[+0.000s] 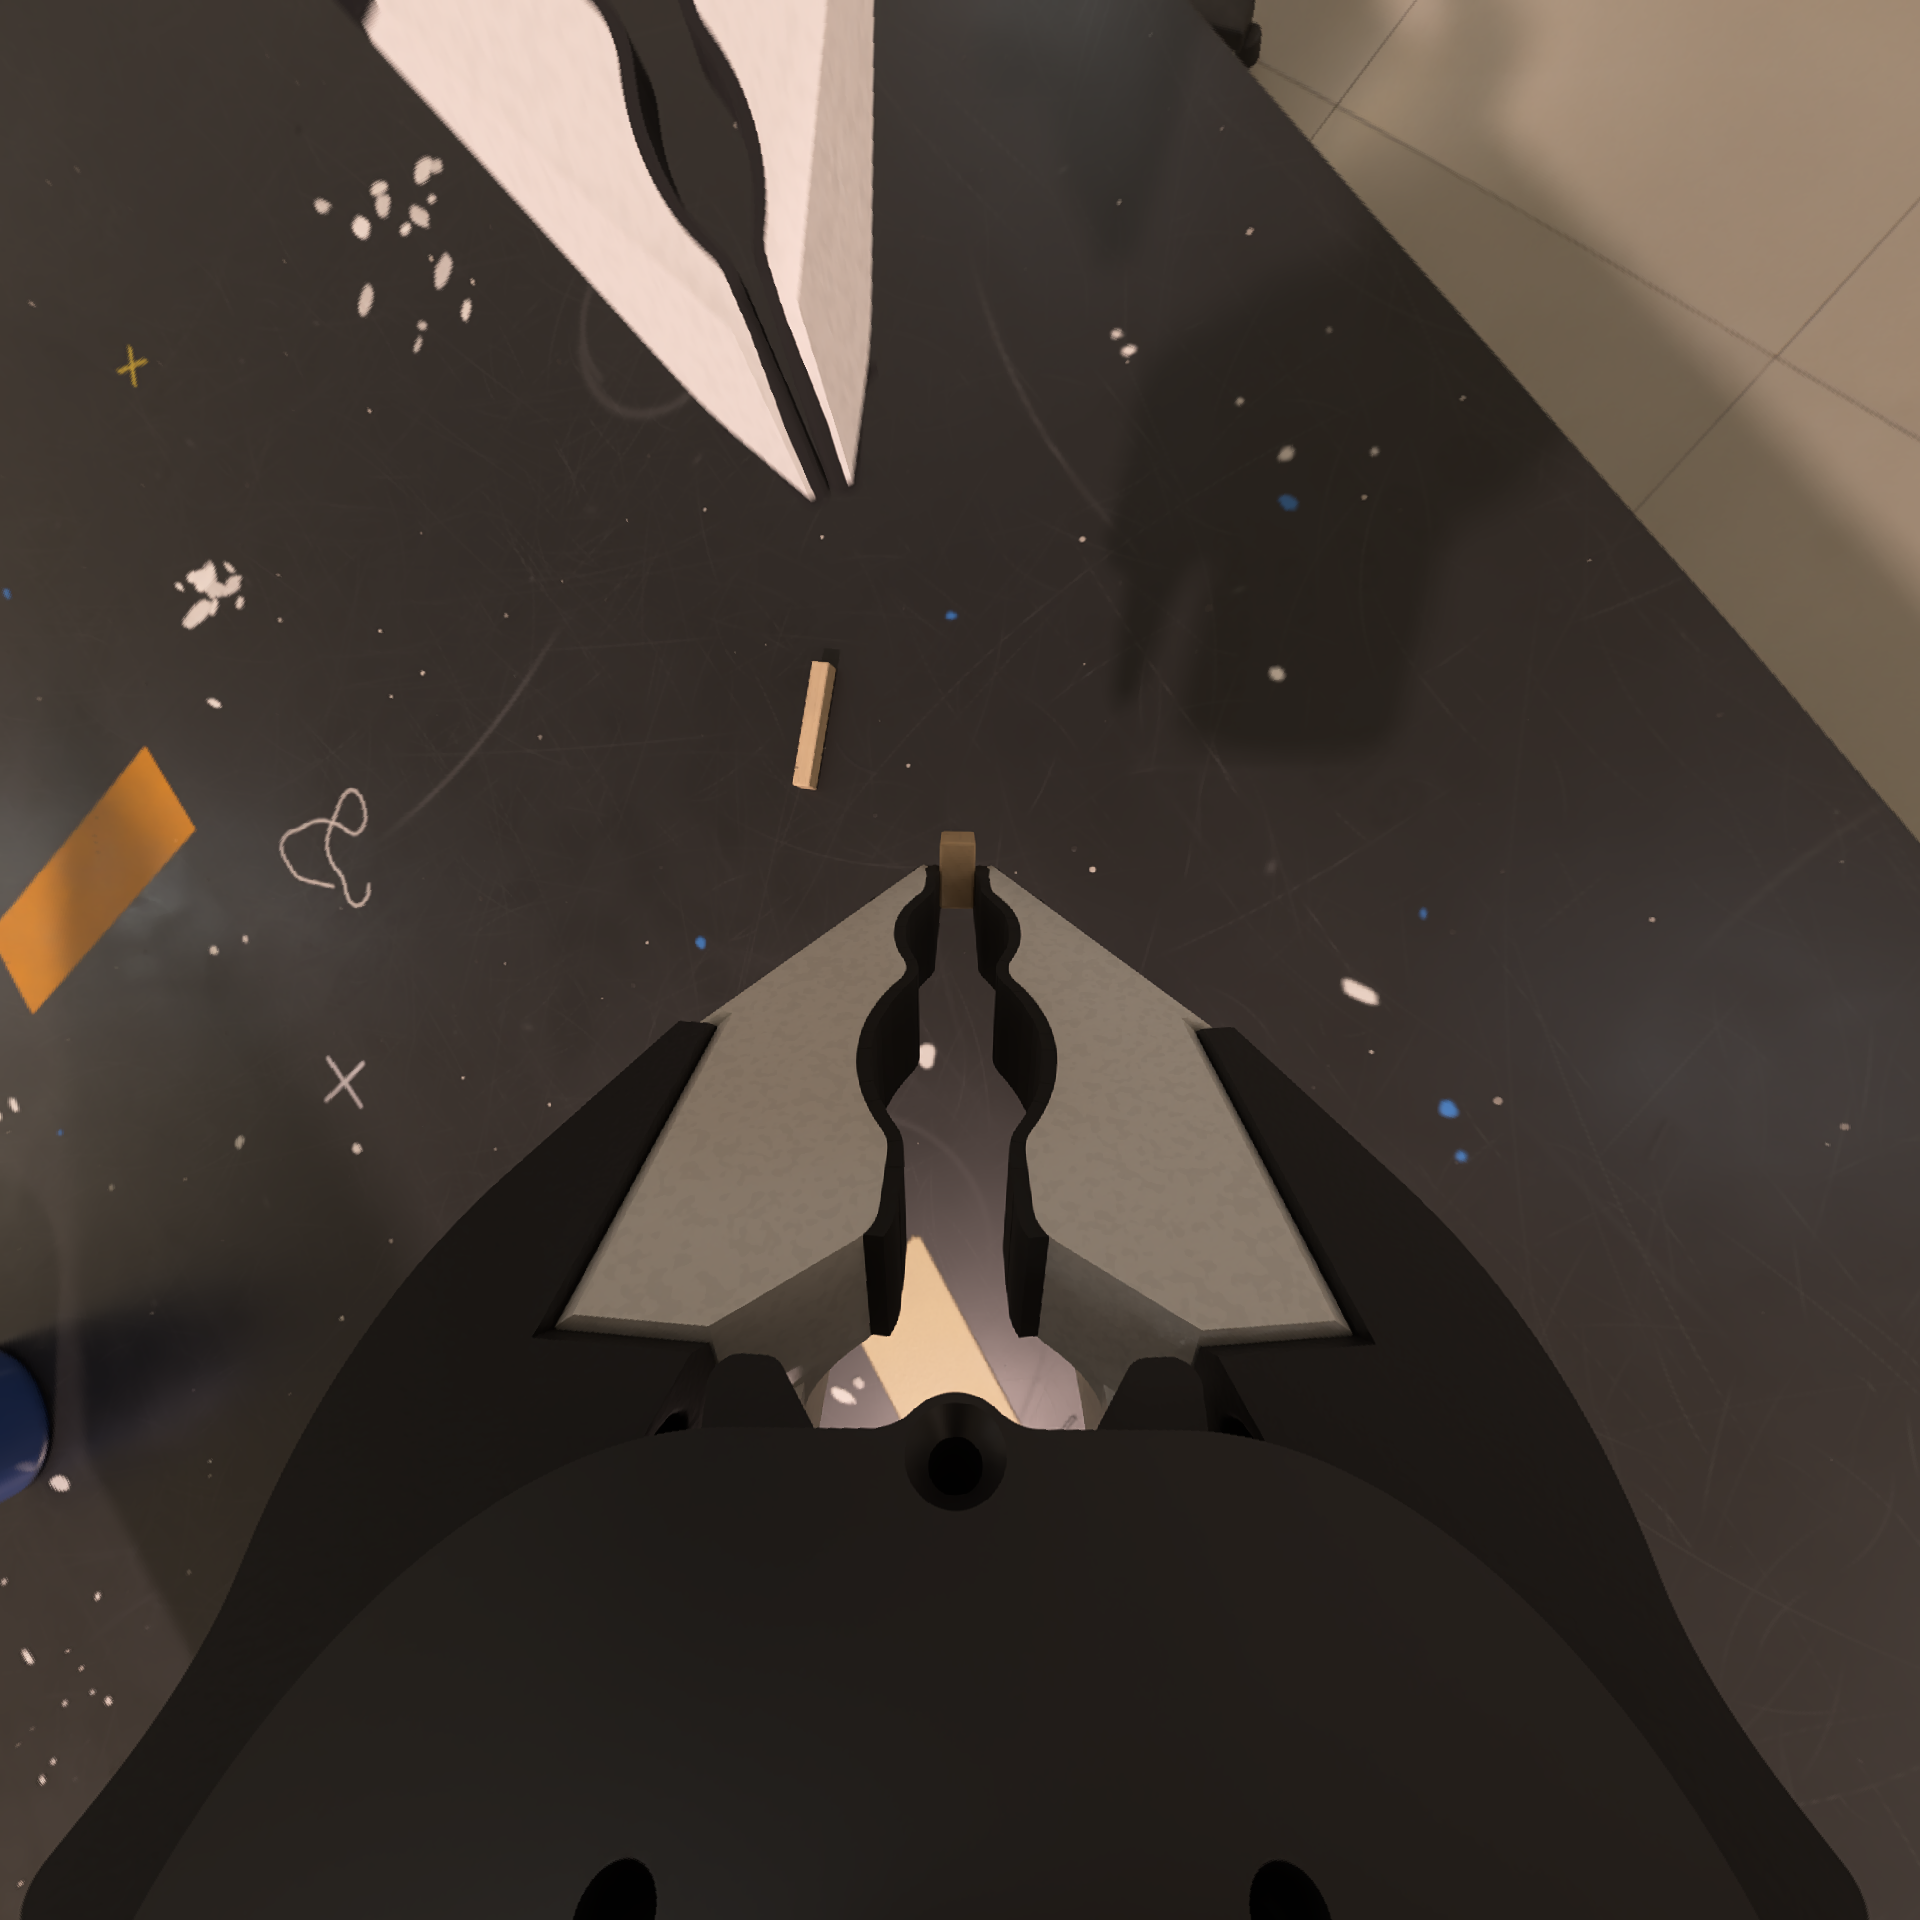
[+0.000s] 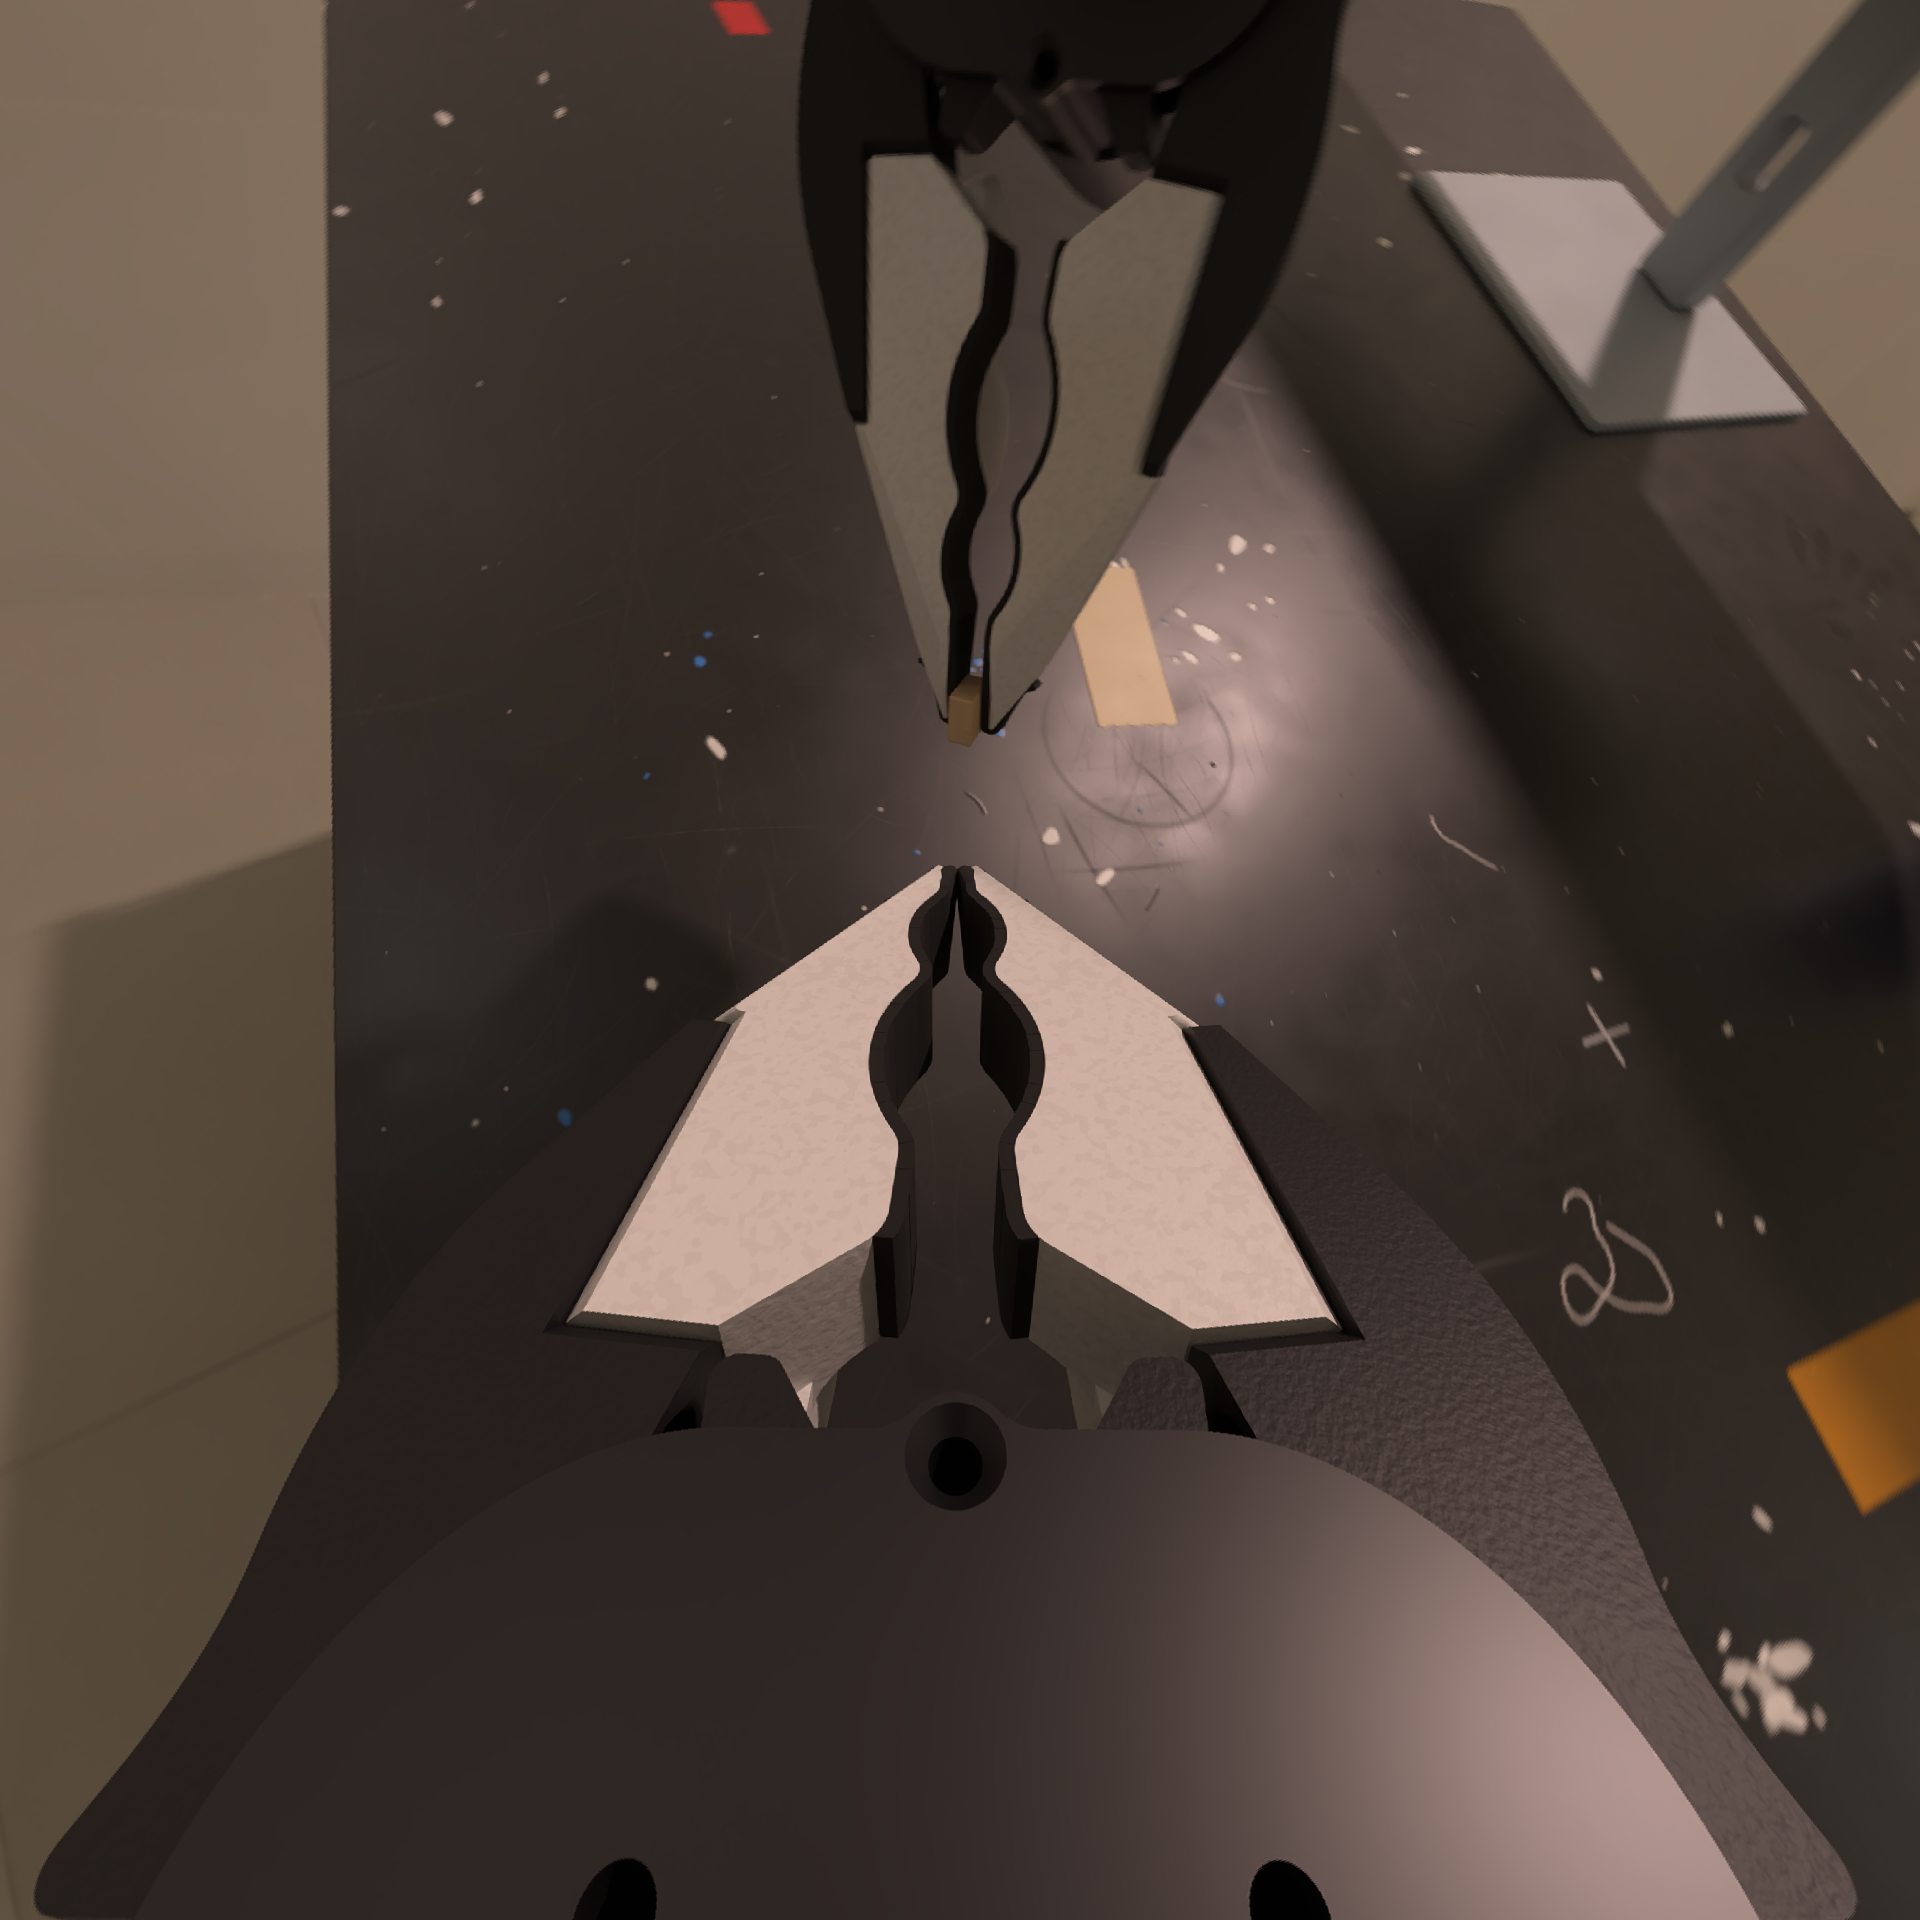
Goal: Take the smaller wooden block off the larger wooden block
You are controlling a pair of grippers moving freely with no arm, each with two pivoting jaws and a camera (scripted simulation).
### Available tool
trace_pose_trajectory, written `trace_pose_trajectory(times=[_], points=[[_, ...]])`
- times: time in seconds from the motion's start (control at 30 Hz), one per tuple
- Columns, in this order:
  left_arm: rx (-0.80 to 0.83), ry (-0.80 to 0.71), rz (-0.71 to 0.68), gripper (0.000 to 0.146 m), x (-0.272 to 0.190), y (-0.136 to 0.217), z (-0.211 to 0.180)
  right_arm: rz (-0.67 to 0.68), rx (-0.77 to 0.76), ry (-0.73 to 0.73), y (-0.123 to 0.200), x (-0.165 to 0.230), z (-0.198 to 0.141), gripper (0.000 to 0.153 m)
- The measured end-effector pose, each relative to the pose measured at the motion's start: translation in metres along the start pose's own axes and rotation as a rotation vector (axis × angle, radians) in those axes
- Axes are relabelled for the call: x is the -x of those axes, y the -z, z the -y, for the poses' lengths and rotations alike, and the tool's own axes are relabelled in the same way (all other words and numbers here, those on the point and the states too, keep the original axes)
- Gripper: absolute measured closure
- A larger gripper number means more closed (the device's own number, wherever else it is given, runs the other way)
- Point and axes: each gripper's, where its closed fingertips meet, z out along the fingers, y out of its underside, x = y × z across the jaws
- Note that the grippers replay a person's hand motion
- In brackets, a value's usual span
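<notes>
My left gripper [image 1: 957, 875] is shut on the smaller wooden block [image 1: 957, 854], a short tan piece that sticks out past the fingertips. The same gripper [image 2: 971, 717] and block [image 2: 964, 722] show from the front in the right wrist view, held above the dark table. A longer wooden block [image 1: 814, 724] lies alone on the table, ahead and a little left of the left gripper, apart from the small block. My right gripper [image 2: 957, 871] is shut and empty. It faces the left gripper and also shows at the top of the left wrist view [image 1: 831, 486].
A flat tan strip [image 2: 1122, 649] lies on the dark speckled table [image 1: 1247, 831] beside the left gripper. Orange tape [image 1: 94, 873] lies to the left. A white base plate with a grey post [image 2: 1600, 281] stands at the far right. The table edge [image 1: 1558, 436] runs diagonally, with tiled floor beyond.
</notes>
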Motion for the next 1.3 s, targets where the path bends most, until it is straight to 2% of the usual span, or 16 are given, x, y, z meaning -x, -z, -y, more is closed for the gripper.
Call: trace_pose_trajectory(times=[0.3, 0.53, 0.93, 1.2, 1.3], points=[[-0.02, -0.047, 0.025, 0.14, -0.008, 0.015, 0.003, 0.126, 0.09, 0.153, -0.029, 0.006, 0.008, 0.153], [-0.051, -0.048, 0.059, 0.14, -0.005, 0.02, 0.001, 0.168, 0.119, 0.151, -0.037, 0.001, 0.01, 0.153], [-0.077, -0.057, 0.105, 0.14, 0.0, 0.021, 0.003, 0.26, 0.1, 0.083, -0.032, -0.001, 0.01, 0.152], [-0.061, -0.083, 0.105, 0.14, 0.003, 0.02, 0.008, 0.278, 0.256, 0.212, -0.026, -0.003, 0.009, 0.149], [-0.071, -0.073, 0.115, 0.14, 0.005, 0.019, 0.007, 0.262, 0.253, 0.207, -0.023, -0.007, 0.014, 0.148]])
